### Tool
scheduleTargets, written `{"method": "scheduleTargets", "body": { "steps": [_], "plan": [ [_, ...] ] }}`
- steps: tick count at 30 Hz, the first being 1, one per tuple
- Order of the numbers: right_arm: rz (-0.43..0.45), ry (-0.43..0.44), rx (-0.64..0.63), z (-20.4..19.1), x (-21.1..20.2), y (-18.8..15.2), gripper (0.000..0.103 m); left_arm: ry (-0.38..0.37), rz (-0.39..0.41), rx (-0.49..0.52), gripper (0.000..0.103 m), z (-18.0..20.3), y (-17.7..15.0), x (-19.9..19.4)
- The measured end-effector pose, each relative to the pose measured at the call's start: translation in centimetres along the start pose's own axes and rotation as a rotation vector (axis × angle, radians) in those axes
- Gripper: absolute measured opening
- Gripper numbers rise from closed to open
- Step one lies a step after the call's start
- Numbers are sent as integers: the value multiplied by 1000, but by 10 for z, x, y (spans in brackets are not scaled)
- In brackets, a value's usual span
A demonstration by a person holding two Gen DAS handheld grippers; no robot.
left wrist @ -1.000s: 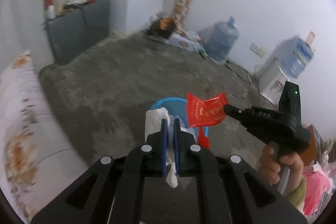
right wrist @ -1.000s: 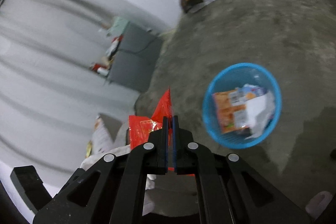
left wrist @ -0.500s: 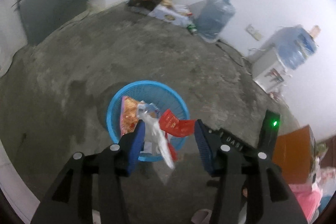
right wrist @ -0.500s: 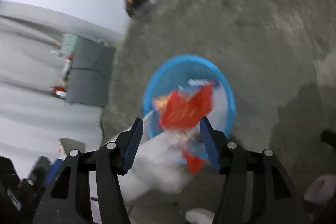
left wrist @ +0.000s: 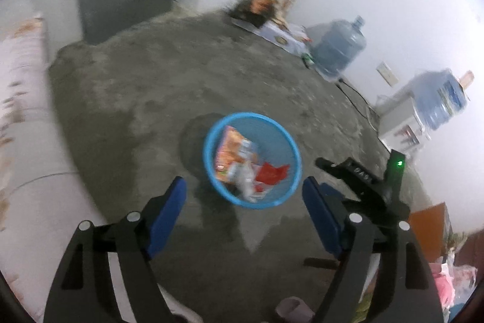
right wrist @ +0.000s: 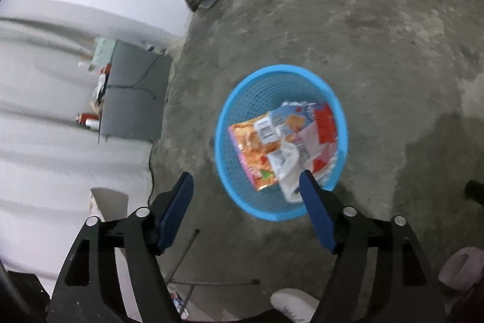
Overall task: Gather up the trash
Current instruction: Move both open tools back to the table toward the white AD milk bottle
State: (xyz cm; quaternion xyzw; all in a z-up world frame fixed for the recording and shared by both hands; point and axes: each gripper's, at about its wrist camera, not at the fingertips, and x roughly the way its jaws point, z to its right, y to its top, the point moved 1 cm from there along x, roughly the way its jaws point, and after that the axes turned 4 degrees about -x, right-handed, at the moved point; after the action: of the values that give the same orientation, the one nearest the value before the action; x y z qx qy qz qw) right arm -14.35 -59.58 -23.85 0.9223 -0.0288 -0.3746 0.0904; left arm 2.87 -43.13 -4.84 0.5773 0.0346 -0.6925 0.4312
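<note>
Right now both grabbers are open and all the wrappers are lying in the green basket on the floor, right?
Almost. The basket is blue, not green, as the right wrist view shows. The rest holds: the left gripper and right gripper are opening with nothing between them, and the wrappers lie inside it.

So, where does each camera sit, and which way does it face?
Left wrist: on the left gripper, looking down at the blue basket; the right gripper shows beside it.
Right wrist: on the right gripper, facing the basket from above; a shoe tip shows.
Both share the basket, the red wrapper, and opening, empty jaws.
</note>
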Motion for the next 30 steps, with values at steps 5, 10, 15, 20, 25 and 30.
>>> {"method": "scheduleTargets", "body": {
  "steps": [5, 10, 15, 20, 25, 30],
  "plan": [
    [-47, 68, -88, -41, -6, -10, 77, 107, 96, -9, 84, -46, -16, -66],
    [-87, 105, -216, -88, -18, -30, 82, 236, 182, -64, 86, -104, -40, -129],
    [-109, 80, -361, -141, -24, -62, 88, 313, 272, -148, 89, -159, -72, -193],
    [-135, 38, -558, -202, -21, -108, 90, 385, 399, -228, 95, -204, -109, -261],
    [-179, 76, -734, -254, -17, -155, 91, 436, 497, -364, 97, -246, -147, -311],
    [-267, 153, -894, -311, -6, -215, 91, 525, 493, -485, 97, -295, -188, -332]
  ]
}}
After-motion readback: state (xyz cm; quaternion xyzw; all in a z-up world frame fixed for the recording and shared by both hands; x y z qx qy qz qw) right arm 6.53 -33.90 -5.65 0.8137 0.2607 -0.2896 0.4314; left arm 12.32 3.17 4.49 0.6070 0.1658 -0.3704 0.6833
